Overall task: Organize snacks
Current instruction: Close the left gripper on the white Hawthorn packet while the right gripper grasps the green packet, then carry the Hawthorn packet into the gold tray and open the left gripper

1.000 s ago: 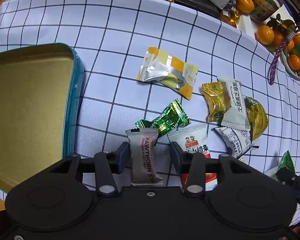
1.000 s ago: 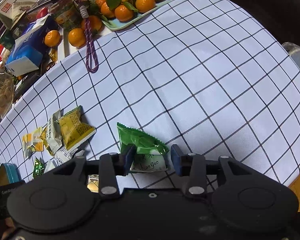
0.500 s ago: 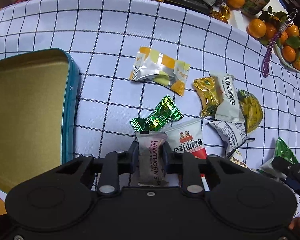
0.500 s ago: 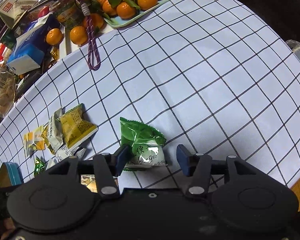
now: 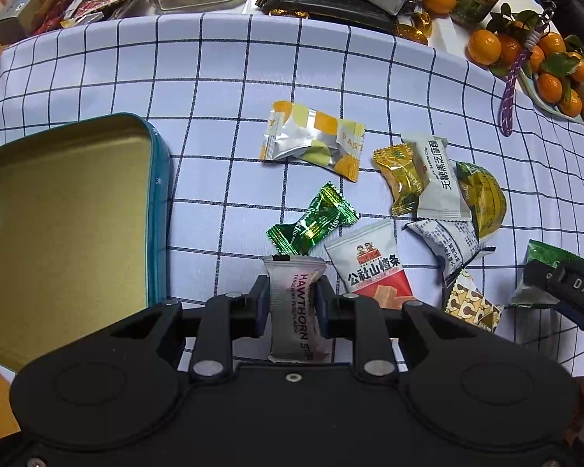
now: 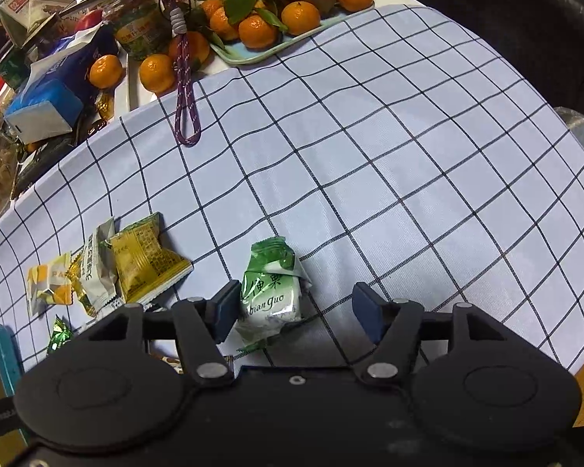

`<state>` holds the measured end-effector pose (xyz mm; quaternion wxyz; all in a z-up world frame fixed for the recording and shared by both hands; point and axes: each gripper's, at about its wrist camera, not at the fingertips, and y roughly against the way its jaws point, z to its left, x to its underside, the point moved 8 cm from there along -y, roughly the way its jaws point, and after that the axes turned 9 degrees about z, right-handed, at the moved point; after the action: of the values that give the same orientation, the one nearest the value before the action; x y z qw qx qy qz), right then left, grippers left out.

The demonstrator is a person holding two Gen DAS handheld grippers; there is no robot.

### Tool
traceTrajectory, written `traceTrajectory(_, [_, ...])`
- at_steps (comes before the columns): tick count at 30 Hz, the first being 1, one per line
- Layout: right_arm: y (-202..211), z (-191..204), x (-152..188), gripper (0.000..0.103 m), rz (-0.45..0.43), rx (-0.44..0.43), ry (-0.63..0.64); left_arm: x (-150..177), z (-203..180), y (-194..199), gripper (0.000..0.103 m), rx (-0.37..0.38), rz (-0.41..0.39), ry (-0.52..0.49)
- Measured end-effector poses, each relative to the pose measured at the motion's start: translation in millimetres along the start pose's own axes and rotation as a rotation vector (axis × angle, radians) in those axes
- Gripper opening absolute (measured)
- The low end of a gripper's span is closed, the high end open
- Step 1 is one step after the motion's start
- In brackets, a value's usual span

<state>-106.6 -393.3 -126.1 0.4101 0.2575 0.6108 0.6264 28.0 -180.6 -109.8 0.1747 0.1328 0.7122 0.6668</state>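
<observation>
The left gripper (image 5: 291, 305) is clamped on a pale hawthorn strip packet (image 5: 295, 309), its two pads pressing the packet's sides so that it stands upright between them, over the checked tablecloth (image 5: 222, 89). The right gripper (image 6: 296, 311) has its jaws opening; a green and white candy packet (image 6: 271, 290) lies between them on the cloth, close against the left pad and clear of the right one.

Only the left wrist view shows the inside of the open teal tin (image 5: 160, 210), gold-lined and lying just left of the held packet. It also shows the loose snacks ahead: a green foil candy (image 5: 313, 221), a white and red haw packet (image 5: 370, 268), a silver and orange packet (image 5: 315, 141), and a small heap of yellow and white packets (image 5: 436, 179). At its right edge the other gripper's tip sits over the green packet.

The right wrist view shows the tin only as a sliver at its left edge. It alone gives a wide stretch of bare cloth to the right, and a fuller look at the tray of mandarins (image 6: 261, 52) and the purple cord (image 6: 185, 89) at the far side.
</observation>
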Motion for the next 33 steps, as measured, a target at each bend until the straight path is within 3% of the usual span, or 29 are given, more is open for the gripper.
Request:
traceTrajectory(4, [5,13,2,0.039,-0.021,0.015,0.061,2,4,8,0.031,-0.010,-0.019,-0.015])
traceTrajectory(6, [8,20,3,0.037,-0.038,0.029,0.088,4,8,12,0.031,-0.012,-0.024,-0.014])
traceTrajectory(24, [29,52,13,0.037,0.020,0.012,-0.017,15,93,33,0.031,-0.068,-0.018,0.157])
traceTrajectory(30, [45,92,20,0.037,-0.055,-0.022,0.055,18,140,46,0.031,-0.112,-0.039,0.253])
traceTrajectory(33, [51,122,31,0.037,-0.067,-0.086,0.128,16,168,59,0.031,-0.142,-0.063,0.305])
